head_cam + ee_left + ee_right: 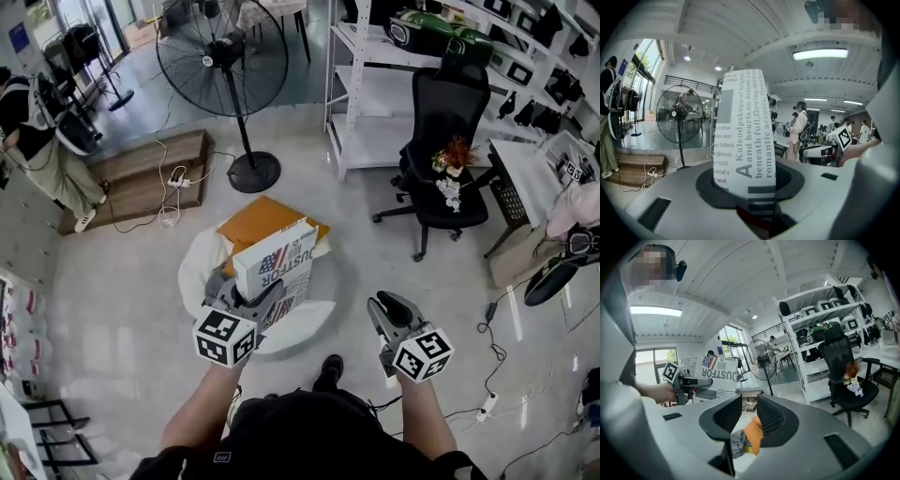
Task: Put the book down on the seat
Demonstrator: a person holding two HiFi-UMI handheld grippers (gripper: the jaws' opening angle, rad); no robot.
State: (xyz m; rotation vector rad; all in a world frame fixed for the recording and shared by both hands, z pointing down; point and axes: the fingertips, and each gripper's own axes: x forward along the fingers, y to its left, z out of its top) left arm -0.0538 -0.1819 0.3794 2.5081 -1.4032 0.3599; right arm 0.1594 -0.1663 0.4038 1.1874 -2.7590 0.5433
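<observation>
Holding the book upright by its lower edge, my left gripper had its jaws clamped on the cover, parted only by the book's thickness. The book stood over the white seat; whether its bottom touched the seat I could not tell. An orange cushion lay on the seat just past the book, at 12 o'clock. My right gripper was at 3 o'clock of the book, well apart from it, jaws spread wide with nothing between them. Farther out, a standing fan was at 12 o'clock and a black office chair at 2 o'clock.
</observation>
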